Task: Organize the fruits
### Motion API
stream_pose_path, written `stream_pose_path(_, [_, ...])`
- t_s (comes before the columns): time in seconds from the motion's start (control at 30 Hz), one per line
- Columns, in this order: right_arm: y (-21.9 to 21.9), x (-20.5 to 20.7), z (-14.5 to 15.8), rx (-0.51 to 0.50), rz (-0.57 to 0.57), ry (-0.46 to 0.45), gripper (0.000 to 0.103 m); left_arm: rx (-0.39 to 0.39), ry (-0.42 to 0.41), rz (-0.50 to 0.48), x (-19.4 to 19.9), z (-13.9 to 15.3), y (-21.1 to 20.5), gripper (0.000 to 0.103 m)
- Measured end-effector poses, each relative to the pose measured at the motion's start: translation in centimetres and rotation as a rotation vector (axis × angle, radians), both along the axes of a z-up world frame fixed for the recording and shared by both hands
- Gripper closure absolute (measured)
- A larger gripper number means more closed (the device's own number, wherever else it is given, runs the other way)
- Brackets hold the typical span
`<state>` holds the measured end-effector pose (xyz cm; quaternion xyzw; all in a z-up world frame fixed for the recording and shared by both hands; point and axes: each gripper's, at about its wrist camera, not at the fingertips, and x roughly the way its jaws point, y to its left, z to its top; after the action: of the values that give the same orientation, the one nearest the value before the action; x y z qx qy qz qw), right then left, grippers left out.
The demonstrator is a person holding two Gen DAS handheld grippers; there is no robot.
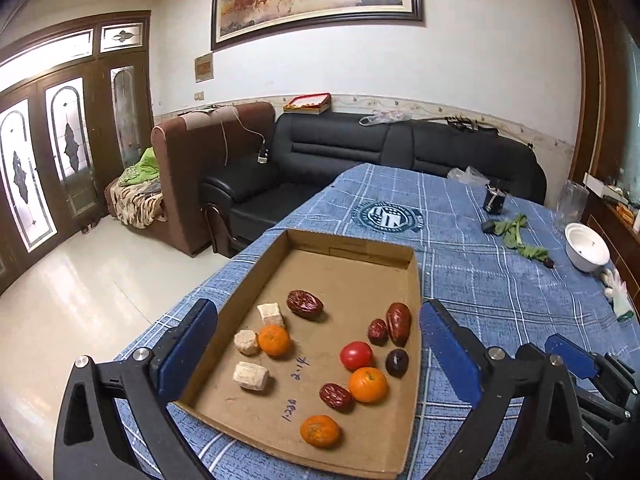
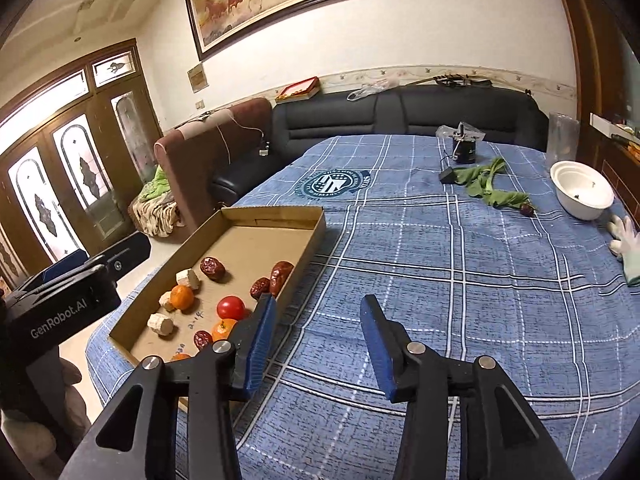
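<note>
A shallow cardboard tray [image 1: 352,246] lies on the blue plaid cloth. In it are three oranges [image 1: 368,384], a red tomato [image 1: 356,355], several red dates [image 1: 305,304], a dark plum [image 1: 397,362] and three pale chunks [image 1: 250,376]. My left gripper [image 1: 320,344] is open and empty, its jaws standing either side of the tray above the fruit. My right gripper [image 2: 318,344] is open and empty above the cloth, just right of the tray [image 2: 308,240]. The tomato [image 2: 231,307] and dates [image 2: 282,274] also show in the right wrist view.
A white bowl [image 2: 582,196], green leaves [image 2: 494,188], a white glove [image 2: 628,240] and a black jar [image 2: 464,150] lie at the far right of the table. A black sofa [image 1: 360,144] and brown armchair [image 1: 180,168] stand beyond the table edge.
</note>
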<state>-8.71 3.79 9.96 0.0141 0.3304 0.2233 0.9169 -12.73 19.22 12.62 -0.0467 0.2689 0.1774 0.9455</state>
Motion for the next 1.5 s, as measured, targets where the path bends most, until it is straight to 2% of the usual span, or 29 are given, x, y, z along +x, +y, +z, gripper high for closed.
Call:
stream_pose_path(0.4, [-1.1, 0.0, -0.6, 0.007, -0.02, 0.02, 0.053, -0.006, 0.031, -0.037, 0.5, -0.6, -1.5, 0.002])
stream_pose_path(1.1, [0.5, -0.4, -1.5, -0.076, -0.017, -0.004, 0.048, -0.041, 0.039, -0.051, 0.6, -1.6, -1.4, 0.002])
stream_pose_path(1.5, [1.2, -0.7, -1.6, -0.097, -0.011, -0.007, 0.047, -0.059, 0.008, -0.052, -0.1, -1.4, -0.9, 0.002])
